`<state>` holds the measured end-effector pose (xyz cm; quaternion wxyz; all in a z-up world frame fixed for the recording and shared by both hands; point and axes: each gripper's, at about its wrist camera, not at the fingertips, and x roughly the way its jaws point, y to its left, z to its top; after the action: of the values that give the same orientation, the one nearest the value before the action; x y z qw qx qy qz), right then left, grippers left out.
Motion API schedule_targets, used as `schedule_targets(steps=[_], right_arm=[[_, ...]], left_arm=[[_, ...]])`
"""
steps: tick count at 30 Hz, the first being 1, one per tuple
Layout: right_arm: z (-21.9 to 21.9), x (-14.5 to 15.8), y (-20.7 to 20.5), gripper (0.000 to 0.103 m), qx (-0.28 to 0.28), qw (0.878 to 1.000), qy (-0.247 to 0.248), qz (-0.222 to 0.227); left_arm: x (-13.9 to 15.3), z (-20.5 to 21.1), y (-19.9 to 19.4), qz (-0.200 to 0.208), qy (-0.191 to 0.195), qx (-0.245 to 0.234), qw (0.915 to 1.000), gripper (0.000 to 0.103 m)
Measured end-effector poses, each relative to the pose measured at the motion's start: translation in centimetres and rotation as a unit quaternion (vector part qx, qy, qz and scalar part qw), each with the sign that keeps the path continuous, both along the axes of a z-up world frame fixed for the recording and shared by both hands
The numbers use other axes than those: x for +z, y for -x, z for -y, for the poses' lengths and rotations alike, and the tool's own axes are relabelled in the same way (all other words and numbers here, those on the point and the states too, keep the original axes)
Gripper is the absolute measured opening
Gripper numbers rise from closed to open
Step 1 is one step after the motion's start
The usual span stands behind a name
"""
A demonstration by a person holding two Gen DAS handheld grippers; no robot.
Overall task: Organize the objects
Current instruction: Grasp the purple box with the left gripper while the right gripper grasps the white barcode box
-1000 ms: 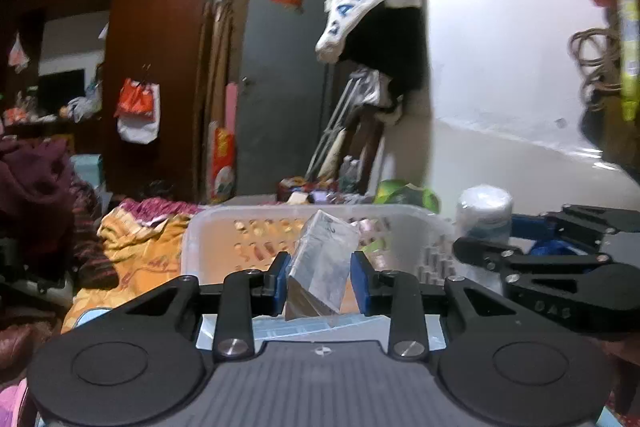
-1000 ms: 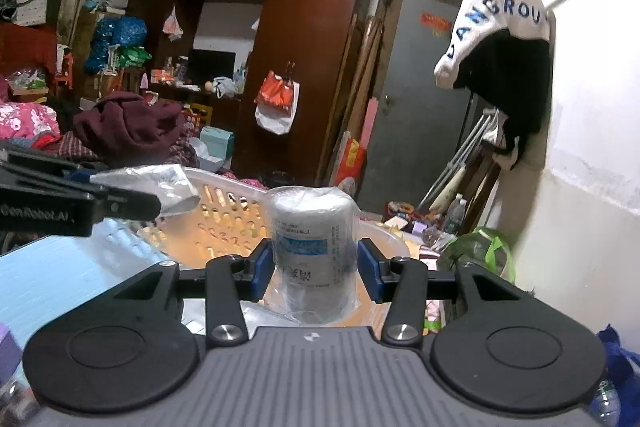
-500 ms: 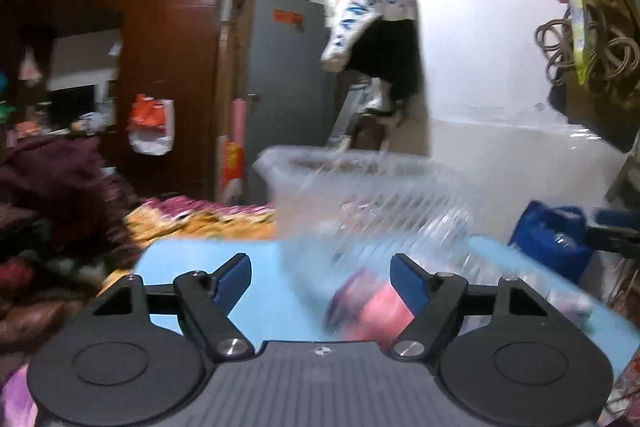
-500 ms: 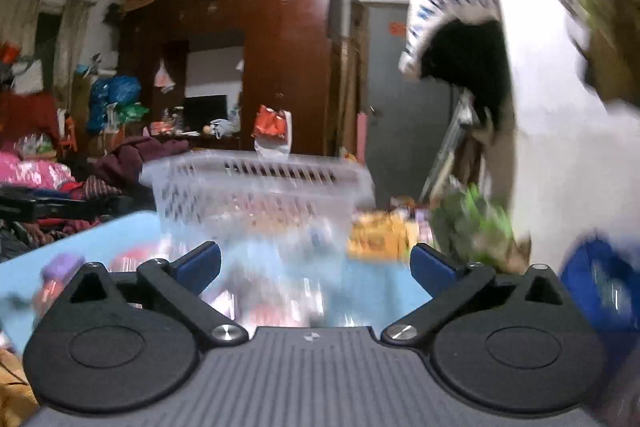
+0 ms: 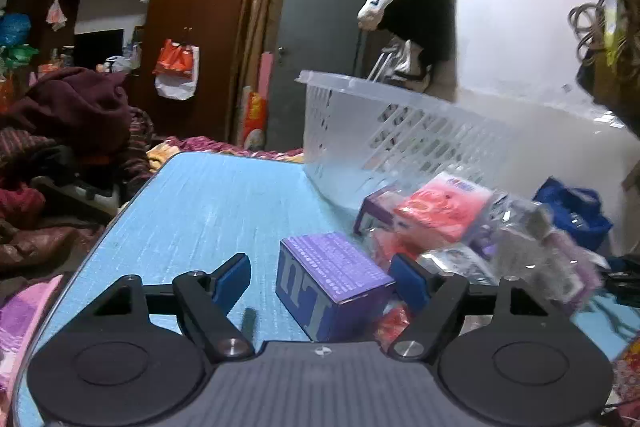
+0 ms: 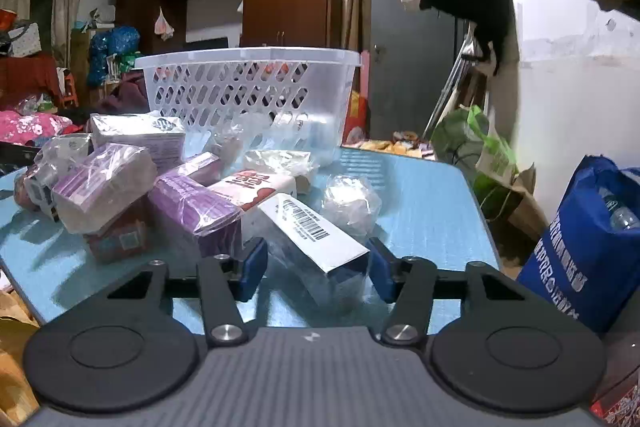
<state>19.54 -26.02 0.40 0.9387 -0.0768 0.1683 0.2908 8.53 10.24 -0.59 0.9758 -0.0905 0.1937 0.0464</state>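
Note:
A white slotted basket stands at the far end of the blue table. In front of it lies a heap of wrapped packets. My left gripper is open low over the table. A purple box sits between its jaws, nearer the right pad. The jaws of my right gripper are closing around a white barcode carton in clear wrap. The pads stand close to the wrap without clearly pressing it.
A blue bag stands on the floor right of the table, a green bag behind it. Piled clothes lie to the left. A small wrapped ball rests beyond the carton.
A second ago the left gripper held a clear packet and the right a wrapped white roll over the basket. Both let go, dropped back to the table, and now straddle new items.

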Motion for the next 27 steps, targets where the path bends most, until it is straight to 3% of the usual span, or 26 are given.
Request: schedule_targets(steps=[8, 11, 15, 20, 27], right_arm=[[2.7, -0.5, 1.1, 0.054, -0.012, 0.998, -0.06, 0.011], [2.9, -0.2, 1.0, 0.054, -0.022, 0.997, -0.069, 0.017], [3.1, -0.1, 0.9, 0.054, -0.027, 0.996, -0.081, 0.022], [3.4, 0.0, 1.4, 0.054, -0.029, 0.995, -0.093, 0.033], [3.7, 0.2, 1.9, 0.054, -0.031, 0.994, -0.098, 0.039]], left_arm=[[-0.5, 0.7, -0.6, -0.009, -0.041, 0.044, 0.9981, 0.08], [-0.7, 0.0, -0.4, -0.004, -0.031, 0.047, 0.9984, 0.059], [-0.5, -0.3, 0.6, 0.022, -0.036, 0.067, 0.9969, 0.049], [0.2, -0.6, 1.9, 0.054, -0.031, 0.061, 0.9962, 0.047], [-0.5, -1.4, 1.7, 0.047, -0.026, 0.061, 0.9967, 0.047]])
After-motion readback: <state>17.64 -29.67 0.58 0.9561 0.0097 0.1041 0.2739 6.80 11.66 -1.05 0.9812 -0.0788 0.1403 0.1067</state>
